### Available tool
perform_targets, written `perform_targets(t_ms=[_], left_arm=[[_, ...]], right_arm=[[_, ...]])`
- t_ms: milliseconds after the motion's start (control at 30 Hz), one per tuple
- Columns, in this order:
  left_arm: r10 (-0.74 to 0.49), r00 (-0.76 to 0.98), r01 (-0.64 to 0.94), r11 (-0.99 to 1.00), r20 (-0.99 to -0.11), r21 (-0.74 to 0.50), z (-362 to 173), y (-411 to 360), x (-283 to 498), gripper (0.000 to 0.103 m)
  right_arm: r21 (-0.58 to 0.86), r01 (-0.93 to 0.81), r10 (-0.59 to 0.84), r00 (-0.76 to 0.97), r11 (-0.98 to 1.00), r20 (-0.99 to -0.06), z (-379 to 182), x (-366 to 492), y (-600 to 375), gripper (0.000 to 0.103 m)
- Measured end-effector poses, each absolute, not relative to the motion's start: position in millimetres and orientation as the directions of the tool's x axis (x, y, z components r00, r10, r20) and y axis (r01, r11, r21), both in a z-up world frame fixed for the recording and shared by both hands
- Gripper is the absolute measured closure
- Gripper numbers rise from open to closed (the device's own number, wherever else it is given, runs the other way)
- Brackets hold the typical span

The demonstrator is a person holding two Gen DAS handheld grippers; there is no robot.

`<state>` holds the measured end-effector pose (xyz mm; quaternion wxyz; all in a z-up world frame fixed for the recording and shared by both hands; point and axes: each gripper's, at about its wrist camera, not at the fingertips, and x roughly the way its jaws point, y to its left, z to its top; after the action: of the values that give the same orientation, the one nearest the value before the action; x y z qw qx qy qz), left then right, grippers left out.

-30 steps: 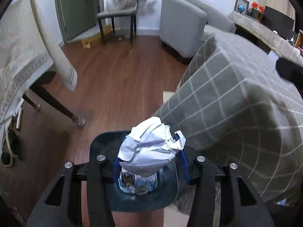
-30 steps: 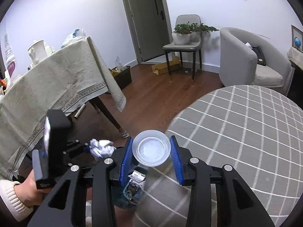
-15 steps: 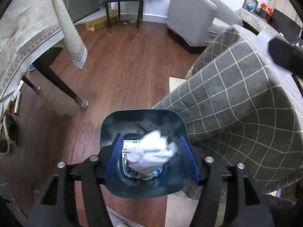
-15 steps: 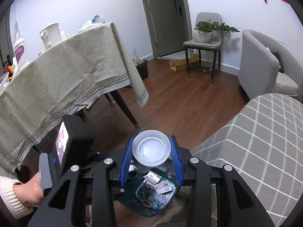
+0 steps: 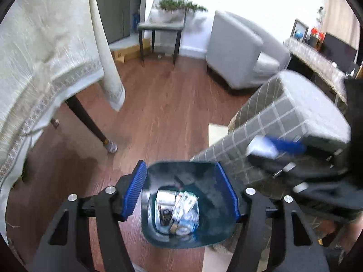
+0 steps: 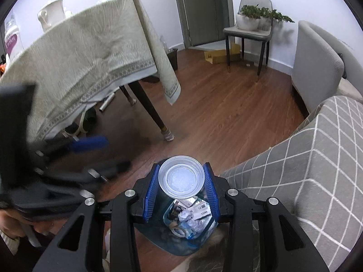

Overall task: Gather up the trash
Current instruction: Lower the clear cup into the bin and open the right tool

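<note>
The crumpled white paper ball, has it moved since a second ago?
Yes. It left the left gripper, whose empty jaws are closing, and fell into the dark blue trash bin below, now among the litter there.

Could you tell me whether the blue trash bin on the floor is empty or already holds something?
Not empty: the blue trash bin has wrappers and crumpled paper covering its bottom.

Closing empty left tool (image 5: 181, 195) — above bin (image 5: 211, 233)

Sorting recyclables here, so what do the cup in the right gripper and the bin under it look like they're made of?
Cup: probably thin clear plastic; see-through, frosted glossy base, ridged rim.
Bin: likely tinted translucent teal plastic; smooth, shiny walls, trash visible through them in the right wrist view.
</note>
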<state>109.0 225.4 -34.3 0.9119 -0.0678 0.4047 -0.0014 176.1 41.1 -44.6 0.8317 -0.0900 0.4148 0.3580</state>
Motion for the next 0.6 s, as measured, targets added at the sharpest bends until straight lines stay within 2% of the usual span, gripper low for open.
perform_targets(t_ms=[200,367,600], left_arm=[[-0.059,0.759,-0.048,0.988,-0.648,-0.146,-1,231,101,0.05],[-0.037,0.793,-0.038,0.993,-0.608,-0.109,15,232,95,0.056],[-0.059,0.819,-0.011,0.993,-0.571,-0.119,30,228,88,0.058]], right_arm=[[0.126,-0.681,0.483,0.364,0.721,-0.797,-69,173,52,0.063],[0.109,-0.7,0.441,0.315,0.706,-0.84,-96,170,66,0.063],[0.058,-0.73,0.355,0.26,0.681,-0.898,-136,163,80,0.063]])
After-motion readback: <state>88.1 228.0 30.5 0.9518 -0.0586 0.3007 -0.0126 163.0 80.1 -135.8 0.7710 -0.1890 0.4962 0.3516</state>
